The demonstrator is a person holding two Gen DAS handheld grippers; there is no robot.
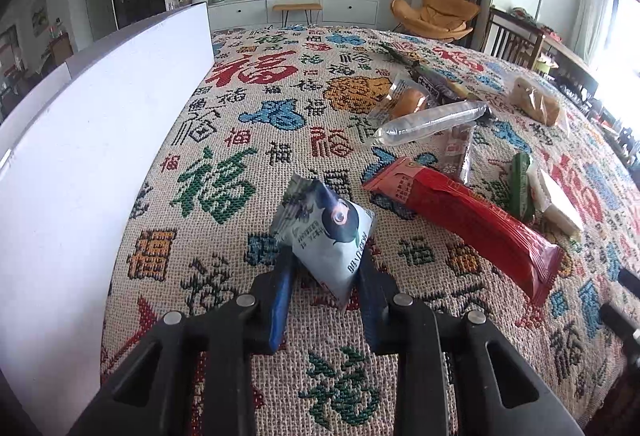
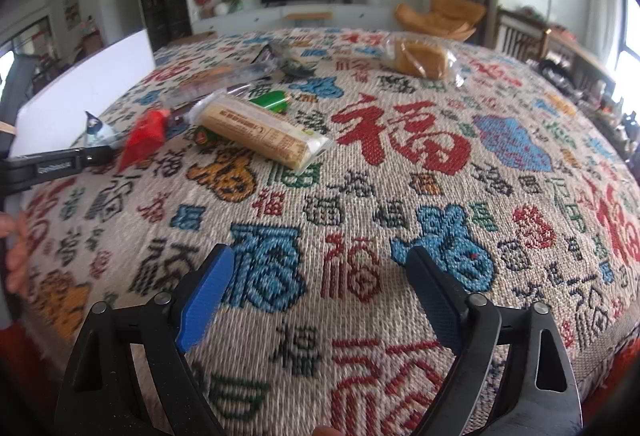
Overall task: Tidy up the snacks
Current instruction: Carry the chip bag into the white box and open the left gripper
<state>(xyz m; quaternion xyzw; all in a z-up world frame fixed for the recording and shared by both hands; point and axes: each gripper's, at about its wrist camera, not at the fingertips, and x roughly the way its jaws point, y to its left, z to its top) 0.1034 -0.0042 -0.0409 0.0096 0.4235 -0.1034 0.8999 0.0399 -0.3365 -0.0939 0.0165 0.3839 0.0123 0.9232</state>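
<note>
So my left tool [image 1: 326, 268] is clamped on a little pale-blue pyramid snack pouch [image 1: 326, 232], pinching it low down near one corner, and the pouch looks lifted a bit off the woven cloth on the table [image 1: 240, 140]. The right tool [image 2: 320, 288] is spread wide with nothing in it, hovering over bare cloth on the near side.

What worries me: that pouch is glossy film puffed with air, so it's slippery and squishy. With only a corner between the blue pads, I reckon it could pivot or squirt out if I swing it fast. Squeeze harder and I might crush whatever's inside.

The white box wall [image 1: 100, 124] runs along the left, just beside my left tool. If that's where the snacks go, which I'm only guessing, I could clip its rim on the way over.

The rest of the pile sits to the right and farther off. There's a long red crinkly wrapper [image 1: 468, 224], a clear tube-shaped pack [image 1: 432, 122], and a flat tan cracker bar in clear film [image 2: 260, 132]. There's also a bagged loaf-looking thing [image 2: 420, 56] at the far side. Several overlap, so grabbing one could drag its neighbour along.

The cloth is coarse and knobbly, so thin wrapper edges may be hard to get a pad under.
</note>
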